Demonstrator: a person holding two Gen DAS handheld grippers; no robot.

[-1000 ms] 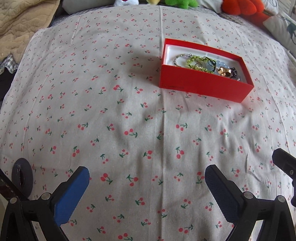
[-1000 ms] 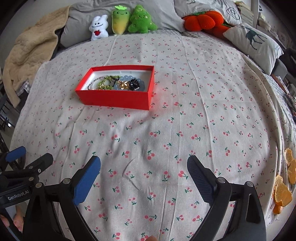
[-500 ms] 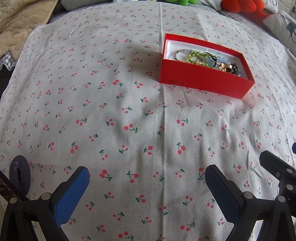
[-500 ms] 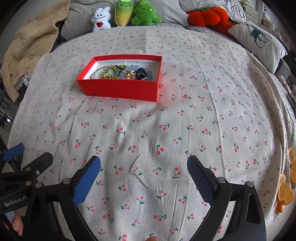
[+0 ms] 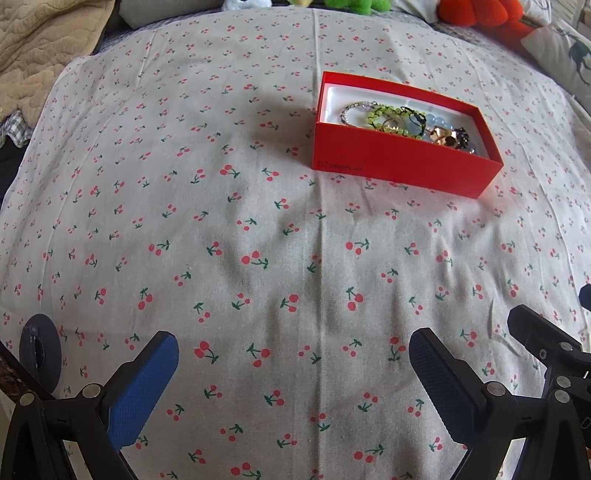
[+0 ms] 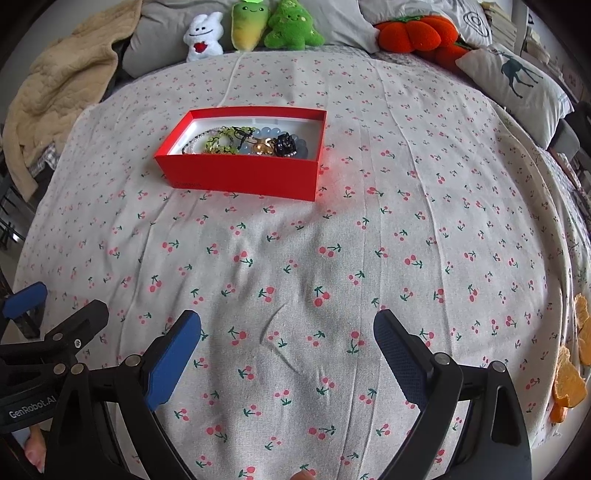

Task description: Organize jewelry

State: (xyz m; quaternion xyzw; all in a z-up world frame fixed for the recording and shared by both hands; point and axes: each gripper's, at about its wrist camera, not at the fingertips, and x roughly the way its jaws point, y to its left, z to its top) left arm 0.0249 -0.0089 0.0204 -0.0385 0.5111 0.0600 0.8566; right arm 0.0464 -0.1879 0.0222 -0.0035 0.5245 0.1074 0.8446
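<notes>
A red open box (image 5: 399, 166) with a white lining lies on the cherry-print bedspread (image 5: 221, 240). It holds a tangle of jewelry (image 5: 402, 122): a green bead bracelet, pale blue beads, a silver chain, gold and black pieces. The box (image 6: 240, 173) and its jewelry (image 6: 251, 144) also show in the right wrist view. My left gripper (image 5: 295, 369) is open and empty, well short of the box. My right gripper (image 6: 288, 350) is open and empty, also short of it. The left gripper (image 6: 44, 332) shows at the right view's left edge.
Plush toys (image 6: 255, 26) and an orange pumpkin cushion (image 6: 417, 33) line the far end of the bed. A beige blanket (image 6: 55, 85) lies at the far left, a deer pillow (image 6: 517, 81) at the far right. Orange peel-like pieces (image 6: 569, 384) sit at the right edge.
Both grippers have shifted slightly, so the box sits a little differently in each view. Both stay open and empty. The box and jewelry have not moved.
</notes>
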